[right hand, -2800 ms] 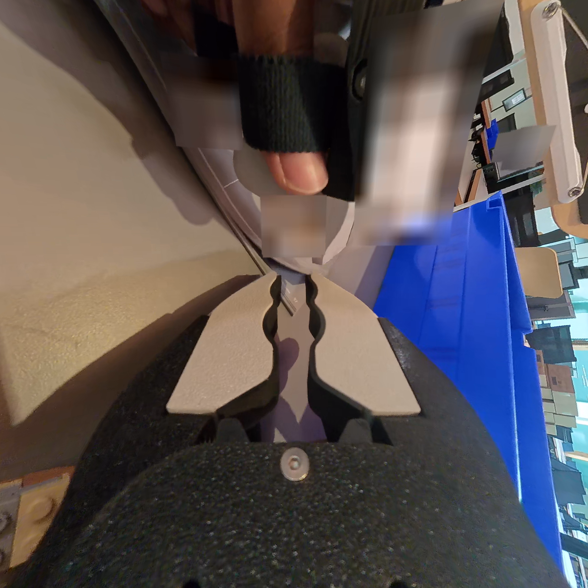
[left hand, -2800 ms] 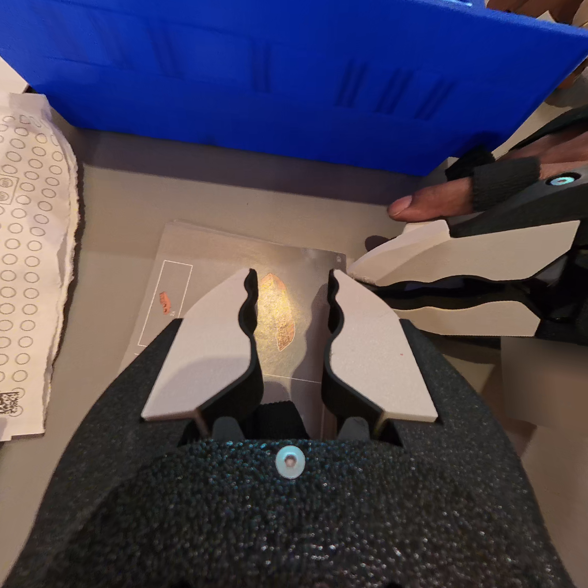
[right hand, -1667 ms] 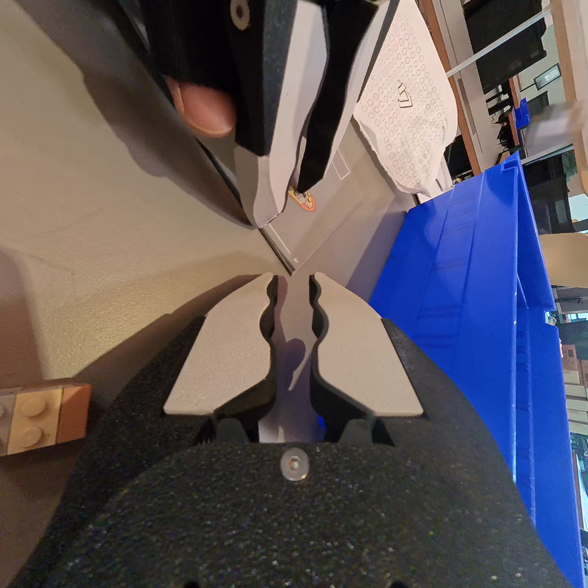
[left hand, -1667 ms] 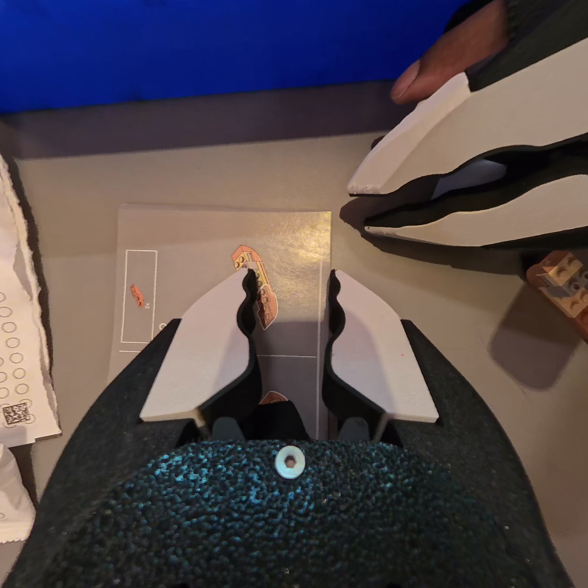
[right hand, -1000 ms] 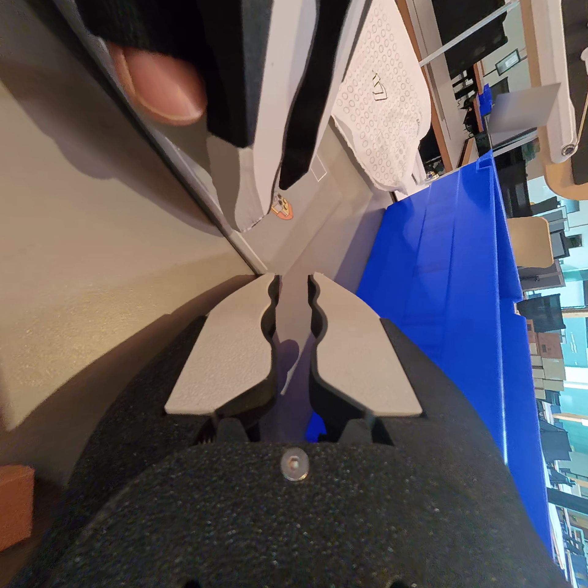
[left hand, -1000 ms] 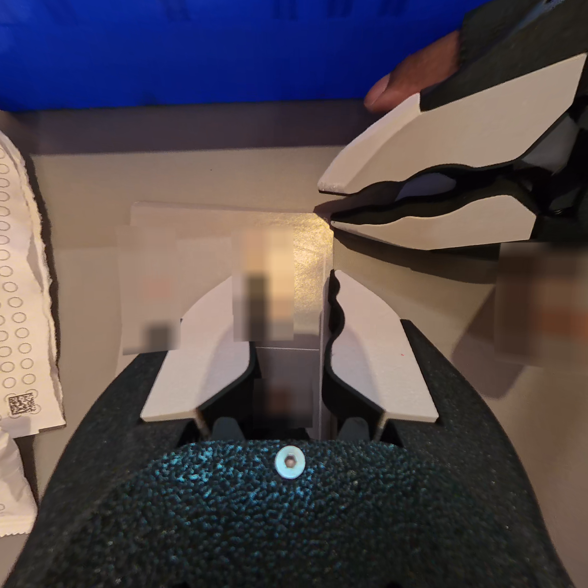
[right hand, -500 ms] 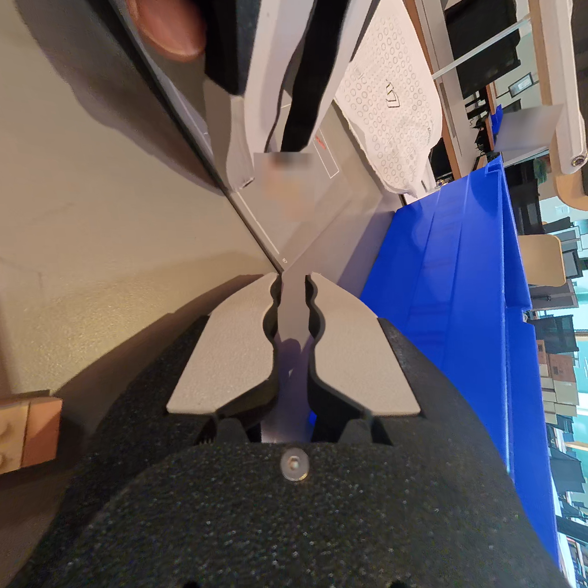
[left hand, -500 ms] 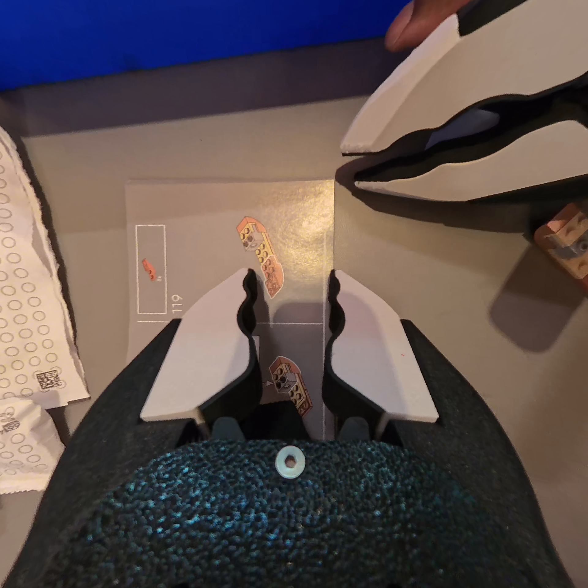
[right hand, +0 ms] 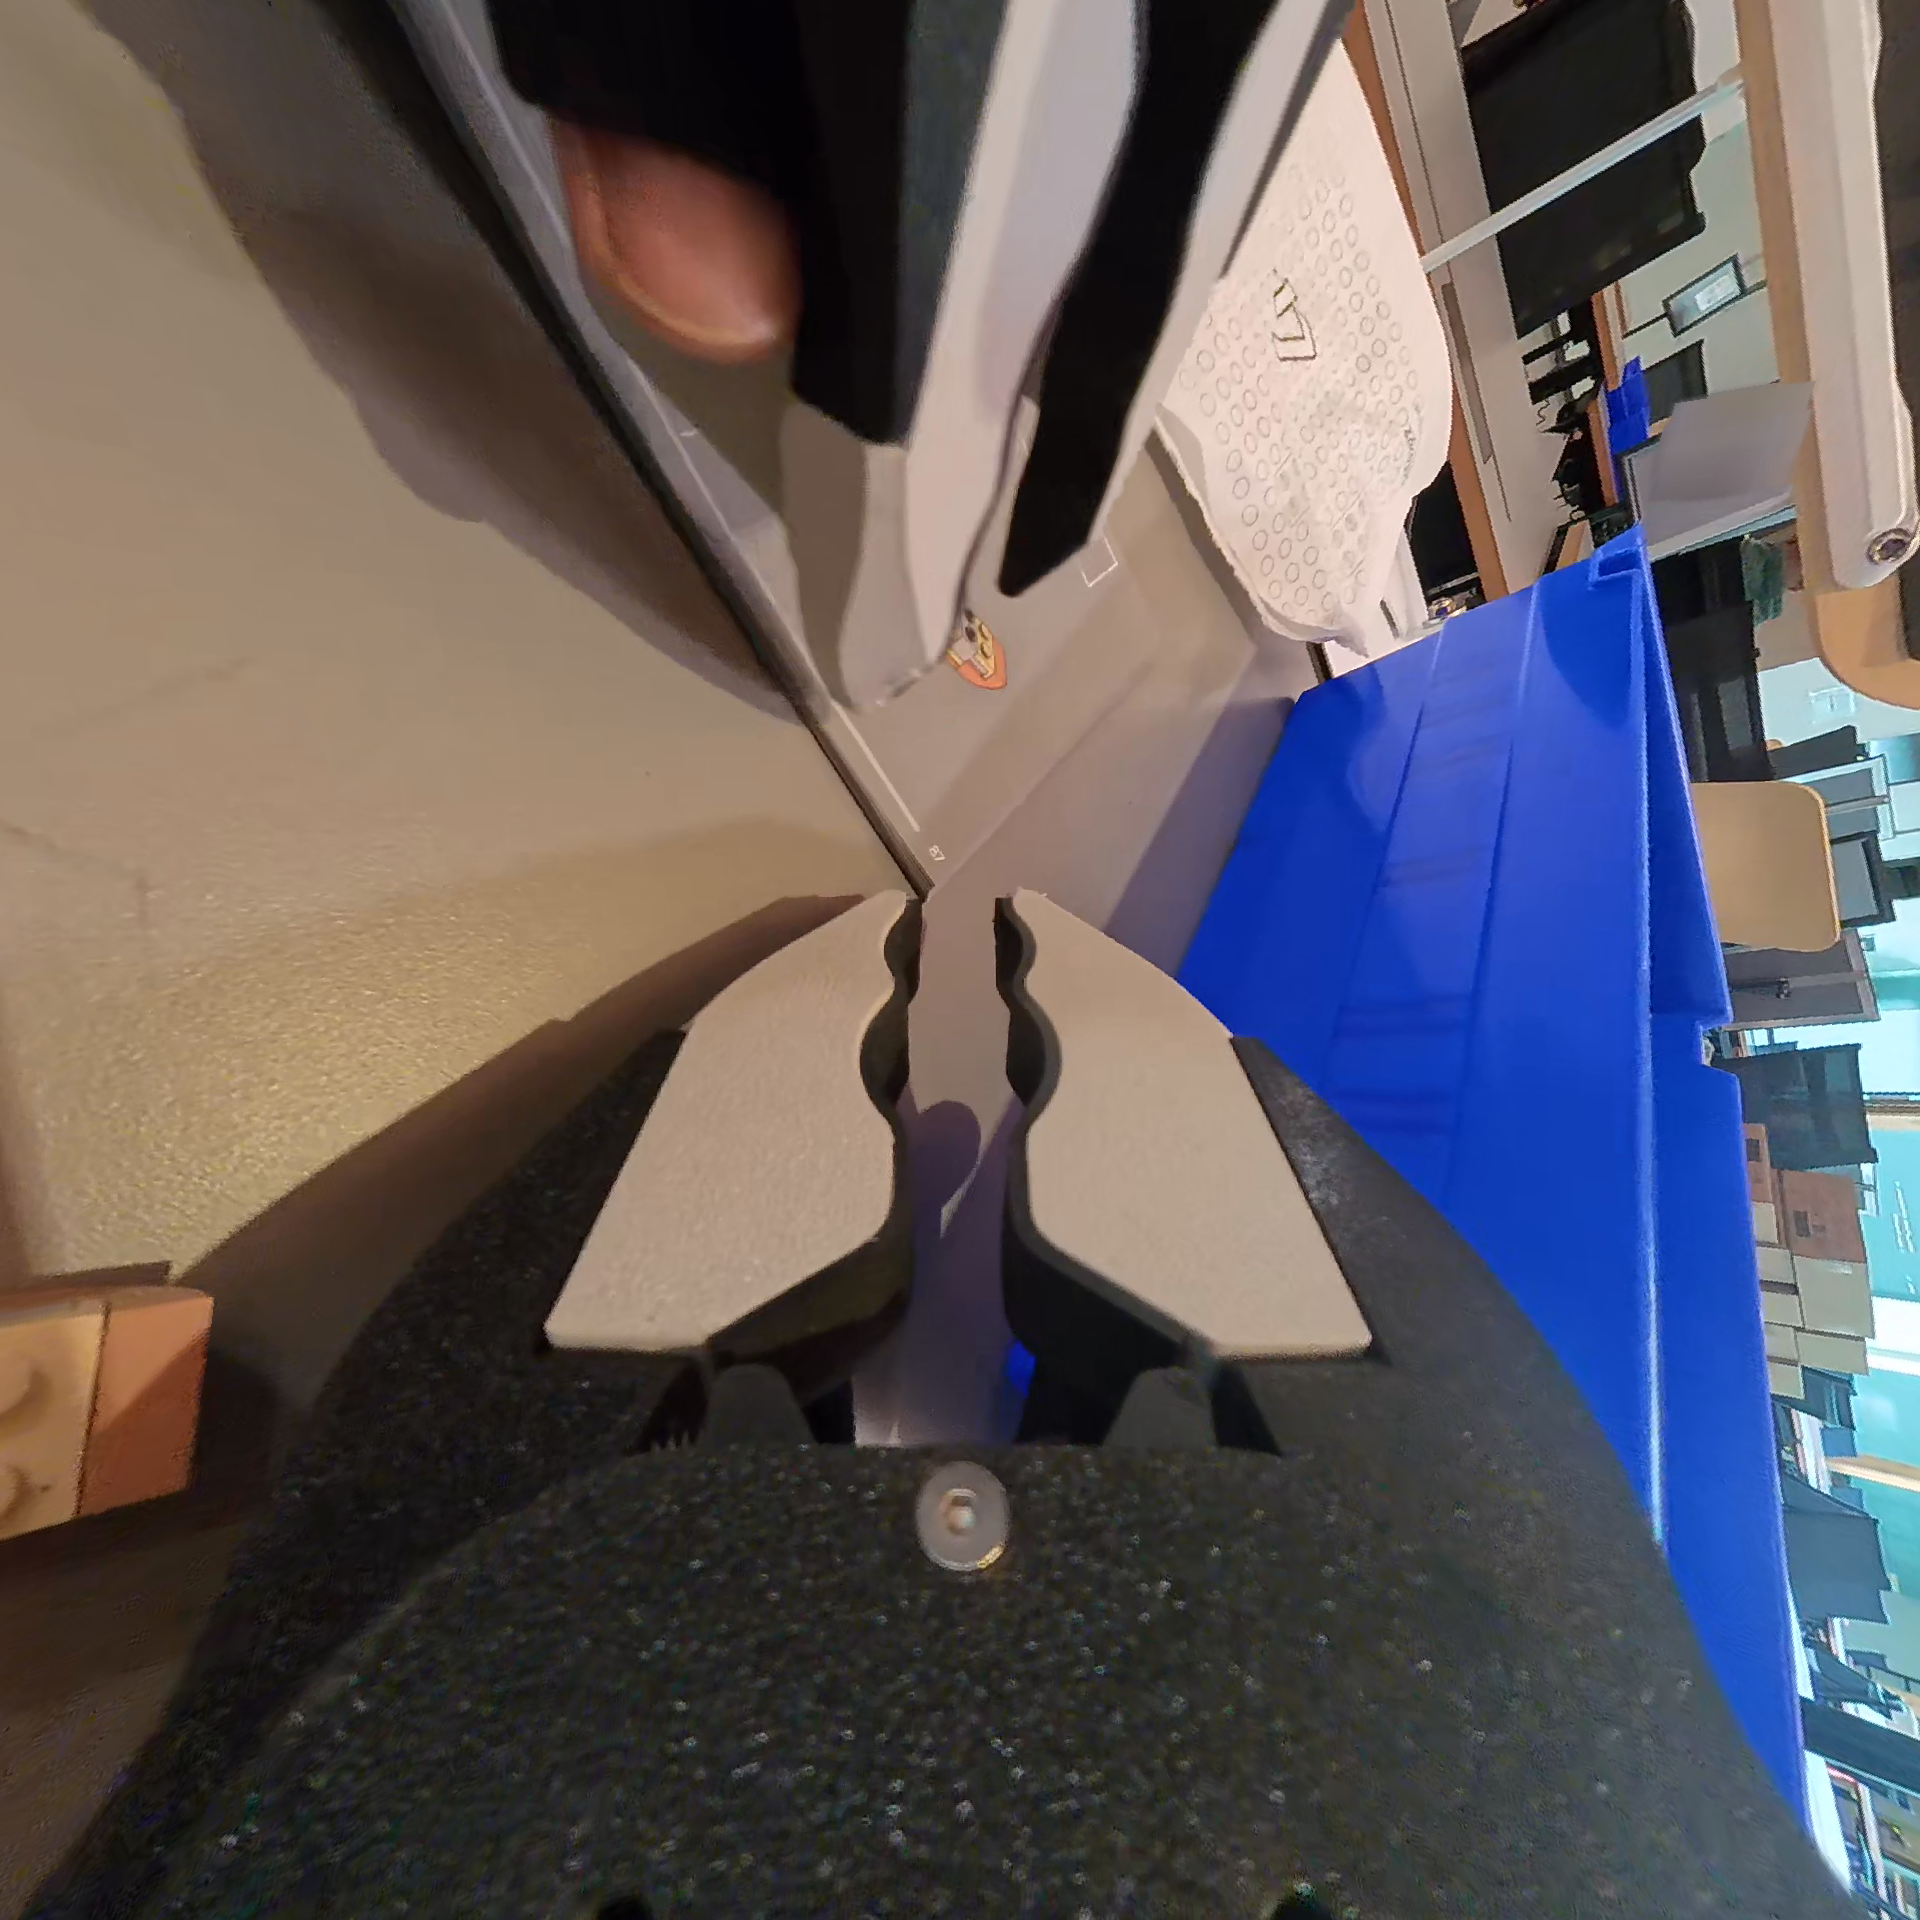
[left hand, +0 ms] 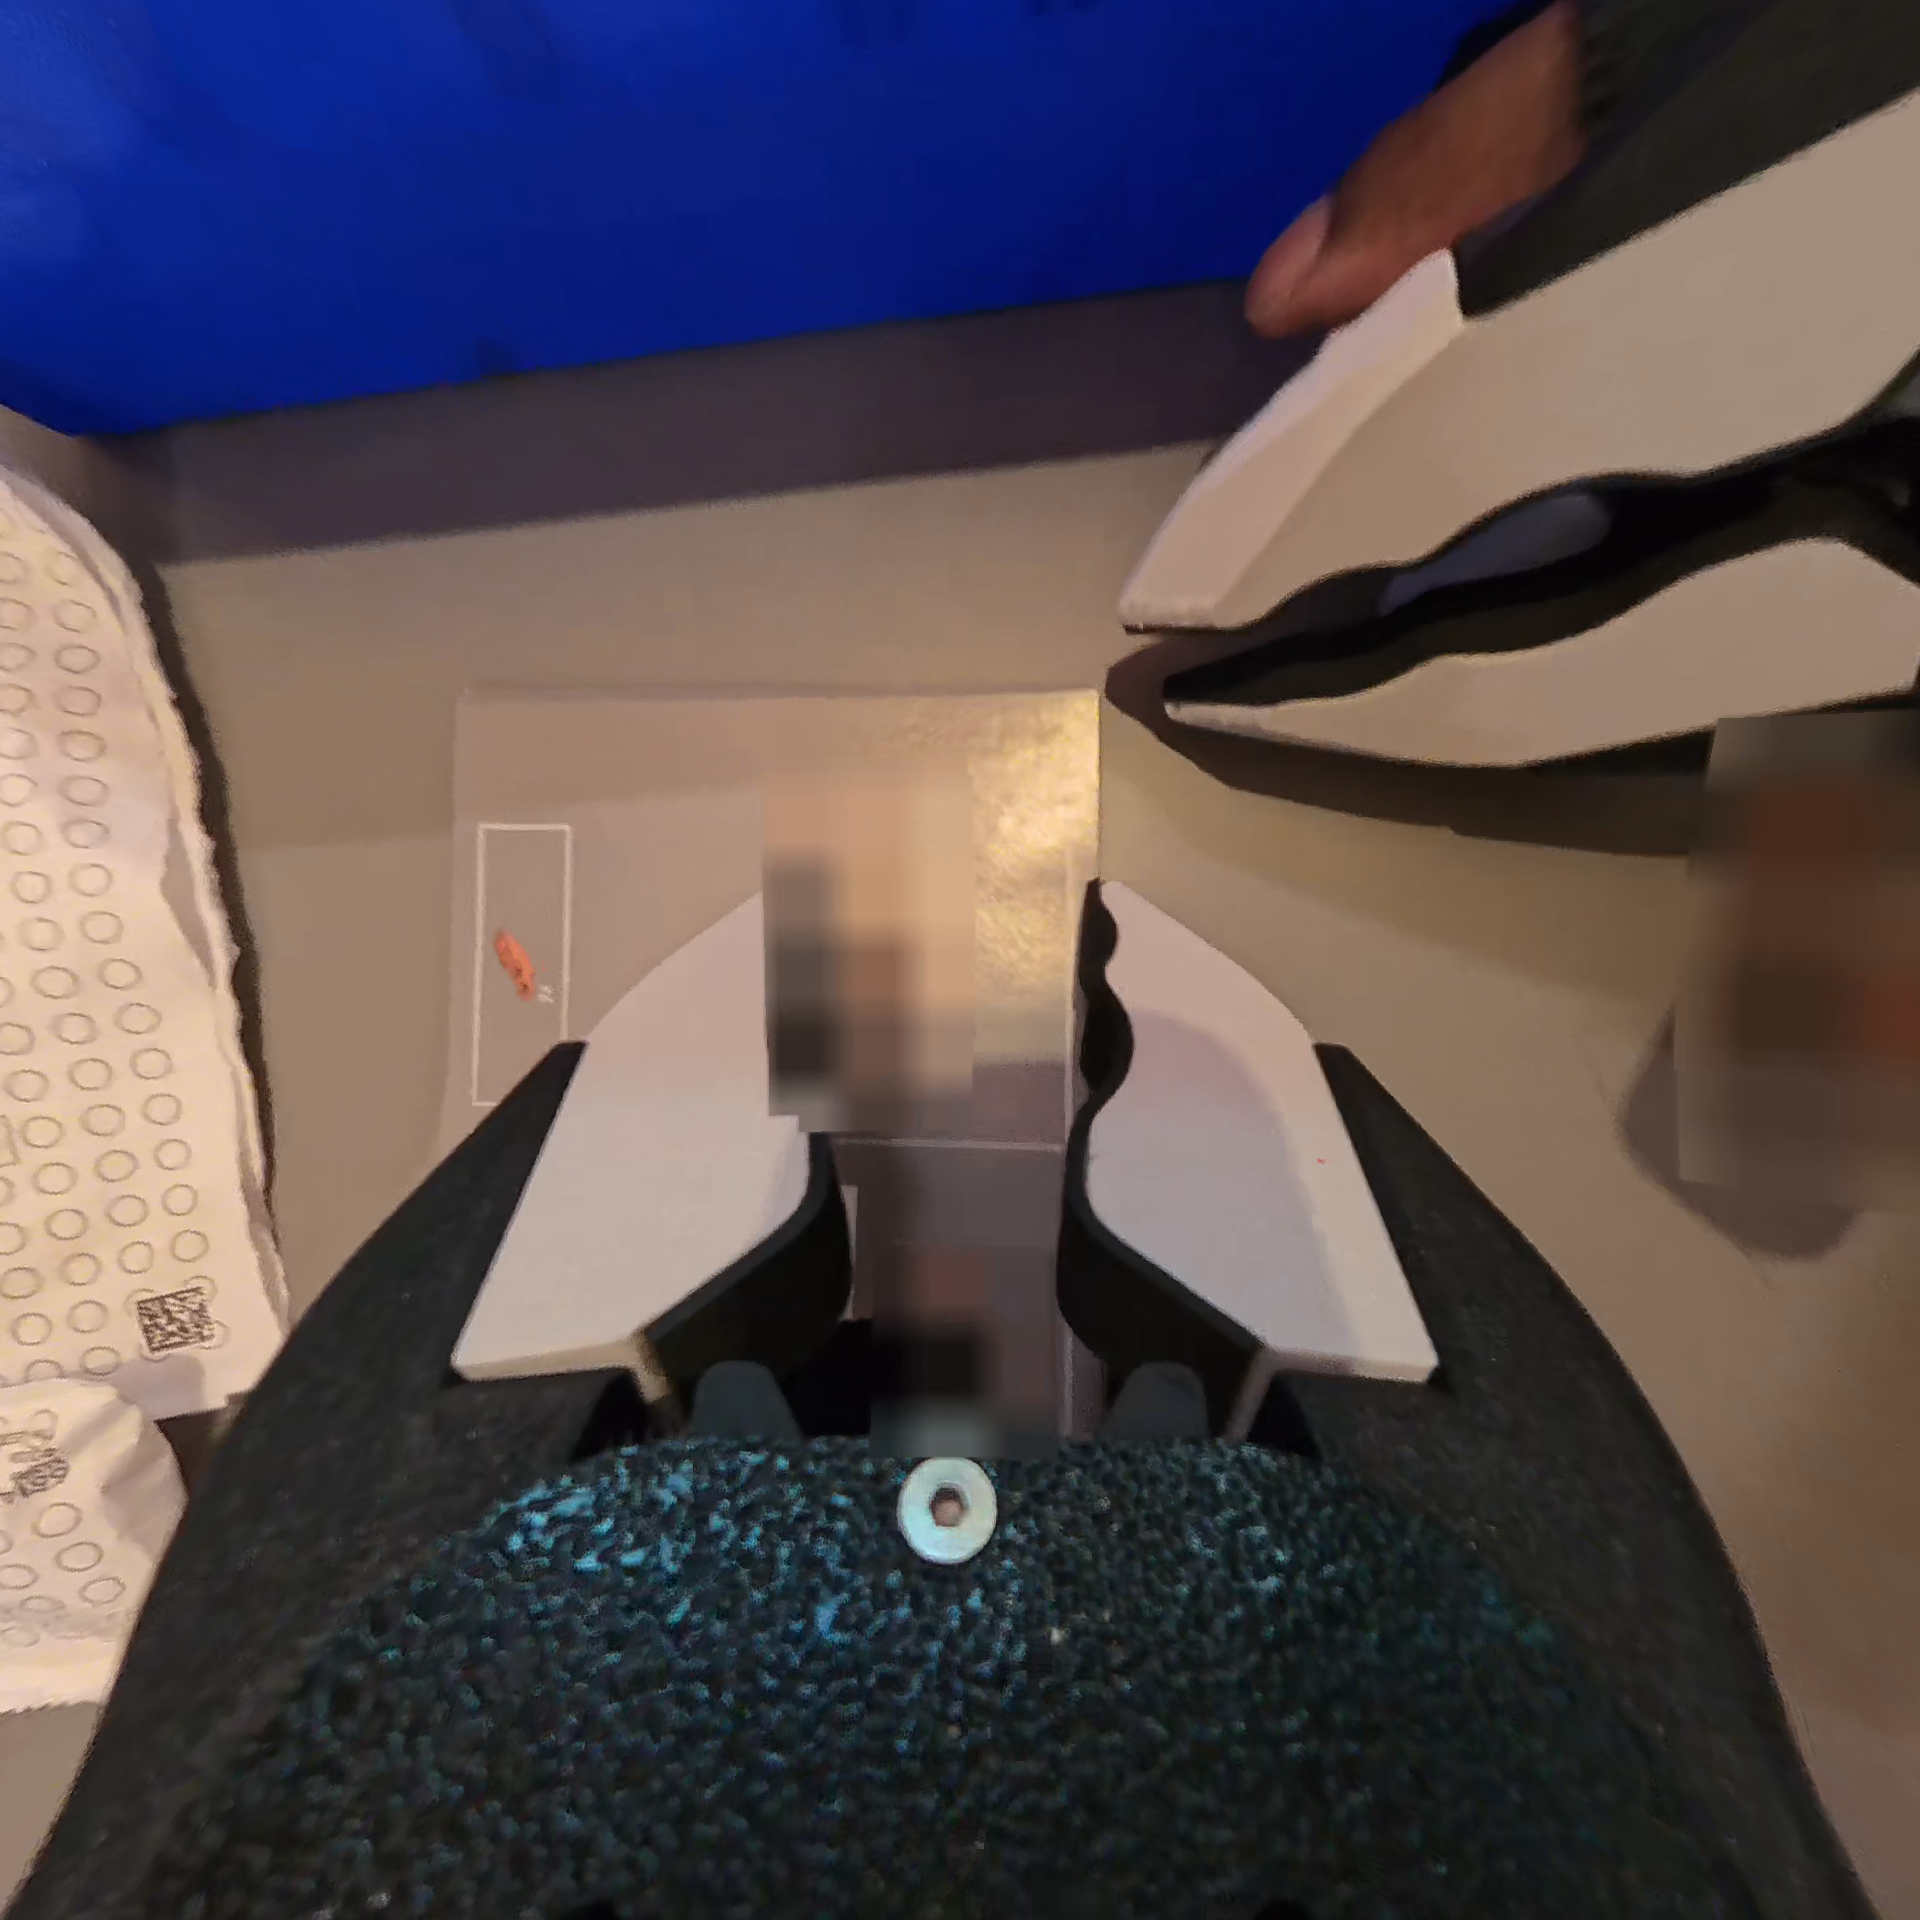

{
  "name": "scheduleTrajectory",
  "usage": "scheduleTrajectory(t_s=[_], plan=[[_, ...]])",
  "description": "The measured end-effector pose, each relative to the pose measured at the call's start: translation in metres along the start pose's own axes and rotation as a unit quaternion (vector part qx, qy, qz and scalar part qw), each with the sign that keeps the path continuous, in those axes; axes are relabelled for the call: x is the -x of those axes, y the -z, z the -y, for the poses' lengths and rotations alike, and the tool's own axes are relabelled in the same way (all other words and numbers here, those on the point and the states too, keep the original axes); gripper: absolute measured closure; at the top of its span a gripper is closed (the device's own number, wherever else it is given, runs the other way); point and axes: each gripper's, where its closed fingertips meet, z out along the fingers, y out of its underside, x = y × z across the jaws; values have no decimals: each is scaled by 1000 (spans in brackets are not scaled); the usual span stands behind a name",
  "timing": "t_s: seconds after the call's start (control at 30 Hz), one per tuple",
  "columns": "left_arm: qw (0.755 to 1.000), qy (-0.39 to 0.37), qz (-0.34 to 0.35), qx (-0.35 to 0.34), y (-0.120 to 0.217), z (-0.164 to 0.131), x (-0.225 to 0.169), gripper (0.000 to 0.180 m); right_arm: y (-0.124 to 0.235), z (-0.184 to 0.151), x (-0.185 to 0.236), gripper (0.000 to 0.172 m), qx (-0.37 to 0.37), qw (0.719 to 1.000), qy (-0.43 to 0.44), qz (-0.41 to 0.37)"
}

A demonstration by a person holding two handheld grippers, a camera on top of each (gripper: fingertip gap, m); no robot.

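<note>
- Change: the right hand-held gripper [right hand: 956, 904] has come closer to the gray paper page [left hand: 644, 769]. Half a sec ago its tips were a bit back from the page's far right corner; now they sit right at it.
- Right hand-held gripper, seen from the left one [left hand: 1143, 665]: tips are just beside that corner, low over the table [left hand: 1299, 935].
- Its fingers are nearly together w/ a thin gap. Only bare table shows in the gap. The corner is at the tip of one finger [right hand: 894, 914], not pinched.
- Left hand-held gripper [left hand: 935, 904]: fingers spread wide, nothing between them. It hangs over the near part of the page, which lies flat under it and reaches out in front.
- Can't tell if the left one touches the page.
- Blue bin [left hand: 623, 208] stands behind the page, w/ a strip of table between.
- White paper bag w/ rings [left hand: 94, 935] lies left of the page.
- Tan and brown brick piece [right hand: 94, 1392] sits by the right hand-held gripper, apart from the page.
</note>
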Motion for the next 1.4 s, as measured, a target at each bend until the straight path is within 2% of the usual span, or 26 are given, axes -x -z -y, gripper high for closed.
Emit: scheduleTrajectory(t_s=[0.13, 0.3, 0.47, 0.73, 0.8, 0.9, 1.0, 1.23, 1.4], plan=[[999, 20, 3, -37, 3, 14, 8, 127, 1, 0, 2, 158, 0, 1000, 0, 8], [998, 50, 6, -32, 1, 29, 24, 111, 5, -2, 4, 153, -1, 1000, -5, 27], [999, 36, 4, 25, -22, 21, 25, 100, 11, -5, 8, 153, -8, 999, -4, 42], [1000, 11, 2, 1, -26, 27, 22, 84, 14, -4, 11, 157, -15, 999, 6, 47], [1000, 16, -18, -14, -26, 32, 16, 86, 14, -4, 11, 157, -15, 999, 6, 47], [1000, 8, -10, 11, -31, 23, 18, 88, 14, -4, 11, 157, -16, 999, 7, 48], [1000, 14, -17, 5, -31, 23, 17, 95, 14, -4, 12, 157, -17, 999, 8, 48], [999, 28, -44, -12, -26, 24, 12, 125, 14, -4, 12, 157, -18, 999, 10, 48], [998, 30, -53, -19, -25, 23, 10, 136, 14, -3, 12, 157, -20, 999, 10, 48]])
